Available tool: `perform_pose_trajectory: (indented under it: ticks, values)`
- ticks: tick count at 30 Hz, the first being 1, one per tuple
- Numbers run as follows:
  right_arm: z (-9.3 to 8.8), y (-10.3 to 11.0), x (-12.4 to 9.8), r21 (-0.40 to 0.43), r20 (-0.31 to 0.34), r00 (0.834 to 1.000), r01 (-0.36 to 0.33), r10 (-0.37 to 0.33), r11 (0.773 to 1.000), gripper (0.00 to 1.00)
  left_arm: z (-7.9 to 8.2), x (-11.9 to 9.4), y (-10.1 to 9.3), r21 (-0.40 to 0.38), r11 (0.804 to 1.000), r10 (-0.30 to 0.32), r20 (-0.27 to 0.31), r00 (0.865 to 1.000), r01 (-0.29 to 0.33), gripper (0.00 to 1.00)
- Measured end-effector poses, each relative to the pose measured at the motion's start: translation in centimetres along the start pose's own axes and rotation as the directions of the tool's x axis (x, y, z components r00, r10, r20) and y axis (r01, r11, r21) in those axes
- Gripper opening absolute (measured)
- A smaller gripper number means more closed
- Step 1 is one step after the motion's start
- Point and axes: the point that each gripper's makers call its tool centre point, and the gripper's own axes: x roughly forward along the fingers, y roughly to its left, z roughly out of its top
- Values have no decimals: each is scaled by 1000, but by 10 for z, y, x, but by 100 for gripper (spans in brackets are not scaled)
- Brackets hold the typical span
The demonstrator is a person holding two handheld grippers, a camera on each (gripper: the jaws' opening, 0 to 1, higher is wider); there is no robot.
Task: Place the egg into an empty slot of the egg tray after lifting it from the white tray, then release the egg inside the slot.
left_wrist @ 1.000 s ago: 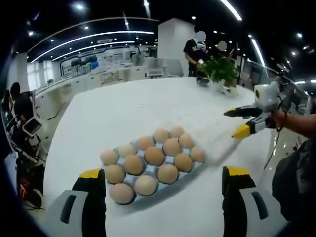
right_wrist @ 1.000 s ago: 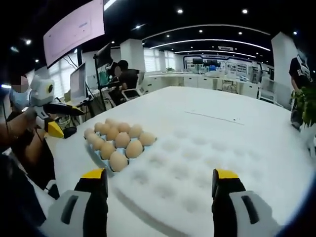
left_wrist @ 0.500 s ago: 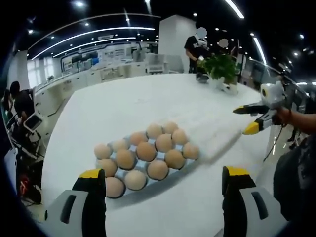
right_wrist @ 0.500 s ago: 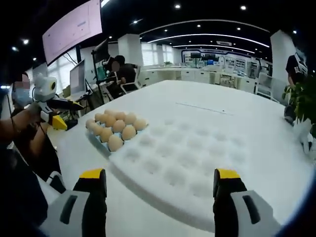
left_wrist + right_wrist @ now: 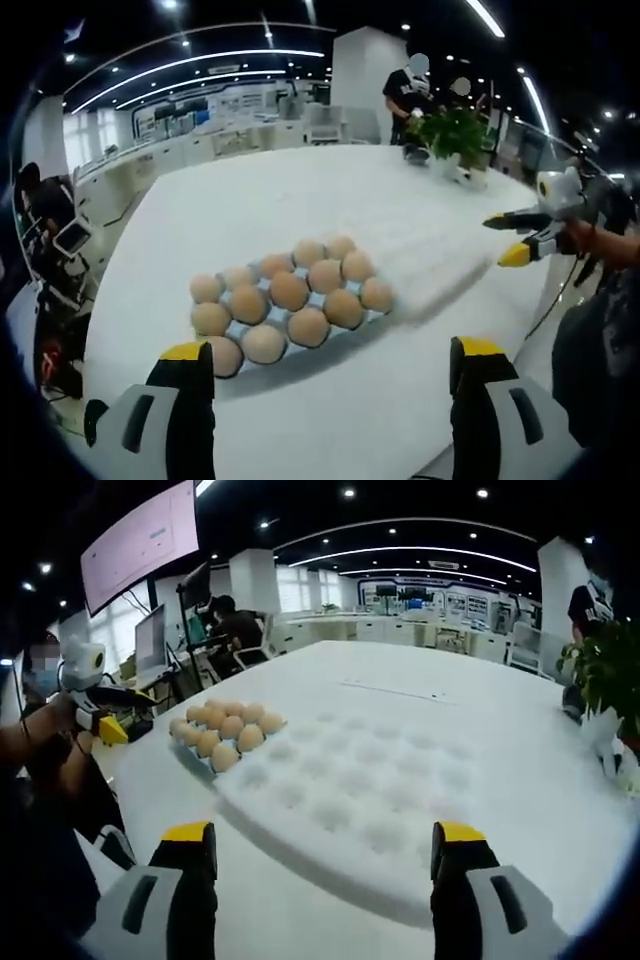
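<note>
brown eggs [image 5: 290,291] in blue egg tray, touching white foam tray [image 5: 350,790] on white bench [image 5: 250,200] | left tool [image 5: 330,385] released, empty | right tool [image 5: 325,865] released, empty, both apart from the eggs, likely pre-grasp

A large white table [image 5: 420,690] is carrying a tray of eggs [image 5: 222,730] at nine o'clock in the right gripper view, touching a white dimpled tray [image 5: 360,790] at centre.

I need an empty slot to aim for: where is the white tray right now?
In the right gripper view the white tray lies mid-table ahead of the open right claw, its left end against the tray of eggs.
</note>
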Motion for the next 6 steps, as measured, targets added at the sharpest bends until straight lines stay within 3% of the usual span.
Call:
perform_pose_trajectory:
  ticks: [6]
  values:
    - [-3, -2, -3, 14, -7, 1000, 1, -1, 1000, 92, -10, 1, -4, 5, 1000, 1, -31, 1000, -1, 100]
